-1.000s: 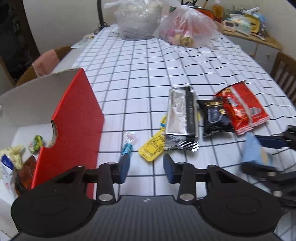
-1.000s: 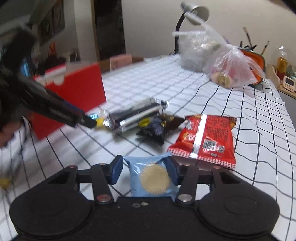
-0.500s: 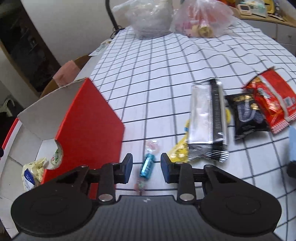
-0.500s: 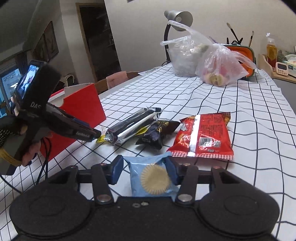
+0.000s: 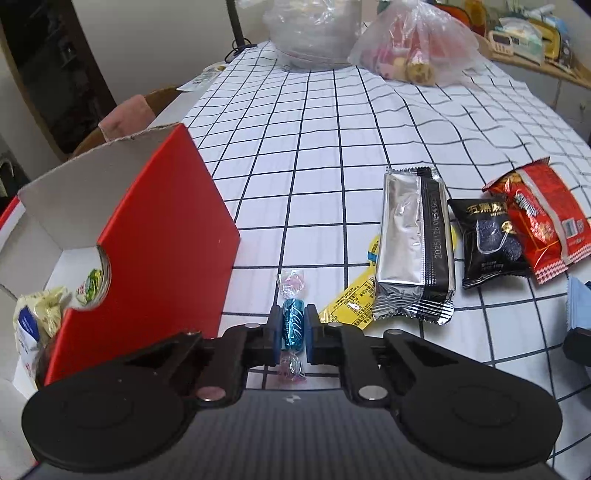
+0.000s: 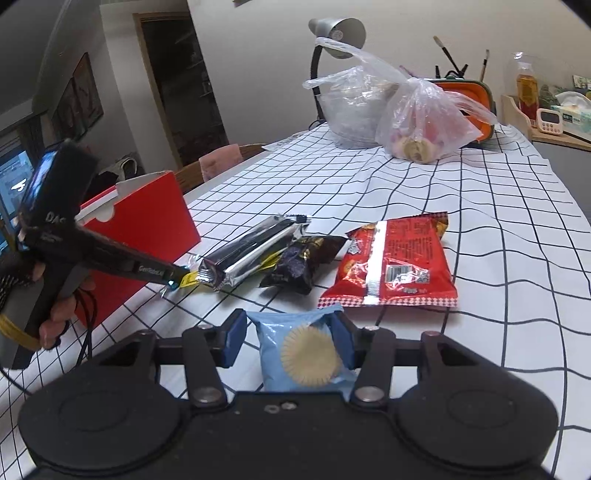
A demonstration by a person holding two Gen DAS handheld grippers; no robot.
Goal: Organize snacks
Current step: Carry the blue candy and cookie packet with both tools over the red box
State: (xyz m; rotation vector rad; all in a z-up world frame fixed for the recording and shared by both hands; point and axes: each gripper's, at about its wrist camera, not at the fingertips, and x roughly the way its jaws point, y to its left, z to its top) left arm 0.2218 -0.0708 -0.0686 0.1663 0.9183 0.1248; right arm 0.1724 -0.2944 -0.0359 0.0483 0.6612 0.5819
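A blue twist-wrapped candy (image 5: 292, 325) lies on the checked tablecloth just right of the open red box (image 5: 155, 236). My left gripper (image 5: 291, 332) is shut on the candy, both pads pressing its middle. The right wrist view shows the left gripper (image 6: 171, 282) low over the cloth. My right gripper (image 6: 289, 334) is shut on a light blue biscuit packet (image 6: 306, 354), held above the table. Lying in a row are a silver packet (image 5: 413, 240), a black packet (image 5: 484, 240) and a red packet (image 5: 535, 214). A yellow sachet (image 5: 351, 302) pokes out under the silver one.
Several snacks (image 5: 37, 314) lie inside the box. Two plastic bags (image 5: 417, 40) and a desk lamp (image 6: 332, 33) stand at the far end of the table (image 5: 332, 147). A chair with a pink cushion (image 5: 125, 118) is beyond the left edge. A hand (image 6: 55, 317) holds the left gripper.
My left gripper came down over the blue candy and closed on it. The right gripper rolled a little and kept hold of the blue packet.
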